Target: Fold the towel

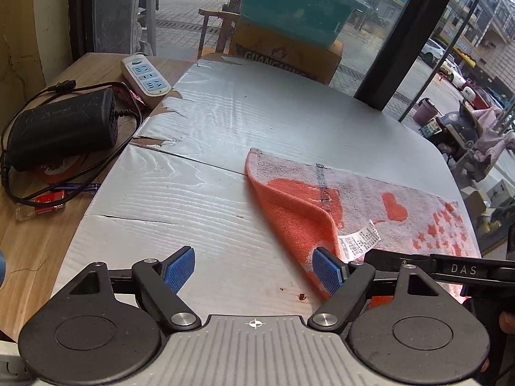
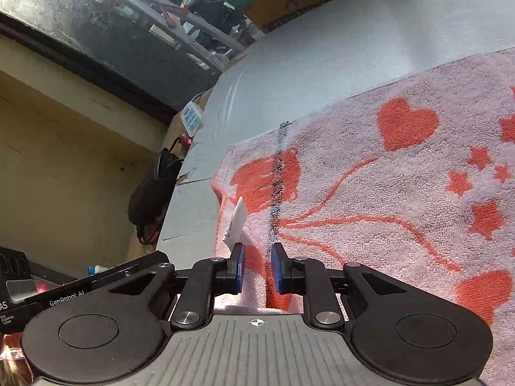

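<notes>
Nearest us in the right wrist view, our right gripper point(image 2: 257, 268) has its fingers nearly together with a small gap, and we cannot tell whether they pinch any cloth. In the left wrist view, our left gripper point(image 1: 254, 270) stands with fingers spread wide and empty at the bottom of the frame, over the bare counter point(image 1: 199, 193).

The towel point(image 1: 370, 199) lies at centre right, its near corner turned over with the label point(image 1: 359, 239) showing. We judge the fold goes best if we grasp both near corners evenly, then carry them toward the far edge.
</notes>
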{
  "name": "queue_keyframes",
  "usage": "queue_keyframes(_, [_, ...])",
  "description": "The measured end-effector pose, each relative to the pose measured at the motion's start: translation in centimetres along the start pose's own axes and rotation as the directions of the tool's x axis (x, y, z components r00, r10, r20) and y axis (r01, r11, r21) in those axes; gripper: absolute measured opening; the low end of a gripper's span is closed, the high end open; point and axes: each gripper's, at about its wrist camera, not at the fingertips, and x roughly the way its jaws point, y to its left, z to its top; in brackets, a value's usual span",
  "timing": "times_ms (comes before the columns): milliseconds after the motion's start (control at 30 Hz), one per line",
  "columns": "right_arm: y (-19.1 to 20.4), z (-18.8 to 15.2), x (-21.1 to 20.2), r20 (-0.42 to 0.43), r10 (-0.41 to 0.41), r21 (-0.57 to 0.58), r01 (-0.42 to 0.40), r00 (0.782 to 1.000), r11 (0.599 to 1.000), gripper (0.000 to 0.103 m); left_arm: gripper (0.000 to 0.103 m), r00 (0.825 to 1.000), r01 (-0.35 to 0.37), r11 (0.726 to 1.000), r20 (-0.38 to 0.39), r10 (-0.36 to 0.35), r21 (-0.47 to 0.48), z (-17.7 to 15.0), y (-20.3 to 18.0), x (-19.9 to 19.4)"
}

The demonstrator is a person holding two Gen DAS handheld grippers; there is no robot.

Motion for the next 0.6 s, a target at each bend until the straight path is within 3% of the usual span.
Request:
queue_keyframes(167, [2.1, -0.5, -1.9, 0.002, -0.019, -0.197, 0.019, 1.0, 0.98, 0.021, 0.082, 1.0, 0.015, 1.0, 0.006, -0.015, 0.025, 0.0, -1.0, -0.3])
queue_keyframes(267, [2.3, -1.4, -1.3, 0.022, -0.155, -0.28, 0.154, 0.988, 0.947, 0.021, 0.082, 1.0, 0.019, 0.999, 0.011, -0.02, 0.027, 0.0, -1.2, -0.5])
queue_keyframes(300, [2.5, -1.9, -0.8, -0.016, -0.143, -0.293, 0.132, 0.99, 0.947, 0.021, 0.082, 1.0, 0.02, 0.999, 0.012, -0.02, 0.028, 0.1, -1.3, -0.6])
queue_keyframes(367, [3.1, -3.0, 0.3, -0.142, -0.044, -0.298, 0.0, 0.989, 0.955, 0.021, 0.082, 1.0, 0.019, 0.999, 0.016, -0.019, 0.032, 0.1, -1.4, -0.7])
queue_keyframes(467, [4.9, -4.3, -1.1, -0.249, 0.205, -0.279, -0.272, 0.947, 0.921, 0.021, 0.082, 1.0, 0.009, 0.999, 0.025, -0.01, 0.039, 0.2, -1.5, -1.0])
queue_keyframes(500, [5.8, -4.5, -1.7, -0.247, 0.223, -0.32, -0.296, 0.943, 0.9, 0.021, 0.082, 1.0, 0.007, 0.999, 0.03, -0.008, 0.038, 0.2, -1.4, -1.1])
queue_keyframes(533, [6.4, -4.5, -2.4, -0.216, 0.195, -0.38, -0.266, 0.957, 0.886, 0.021, 0.082, 0.999, 0.006, 0.999, 0.033, -0.007, 0.037, 0.2, -1.4, -1.2])
queue_keyframes(600, [6.3, -4.0, -2.5, -0.128, 0.051, -0.442, -0.103, 0.99, 0.891, 0.021, 0.082, 1.0, 0.016, 0.999, 0.024, -0.016, 0.035, 0.1, -1.3, -1.0])
